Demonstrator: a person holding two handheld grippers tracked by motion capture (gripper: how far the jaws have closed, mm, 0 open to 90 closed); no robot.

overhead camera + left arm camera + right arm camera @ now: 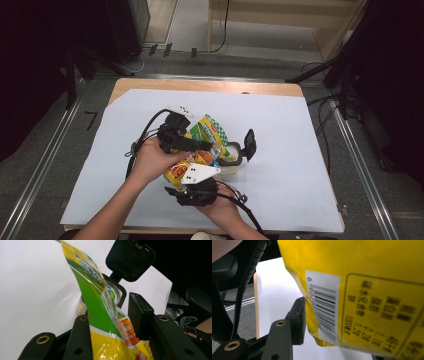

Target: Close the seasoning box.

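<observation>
A yellow and green snack bag (206,131) hangs tilted over a clear container (231,164) whose black flip lid (248,144) stands open. My left gripper (207,146) is shut on the bag's upper part. In the left gripper view the bag (100,315) runs between the jaws, with the container's mouth (115,293) just beyond. My right gripper (196,172) is shut on the bag's yellow lower end from the near side. In the right gripper view one pad (299,320) presses the barcode edge of the bag (367,290), which hides the other jaw.
A white sheet (290,130) covers the wooden table (200,85). Both forearms come in from the near edge. Cables trail from both grippers across the sheet. Dark stands and floor rails flank the table left and right.
</observation>
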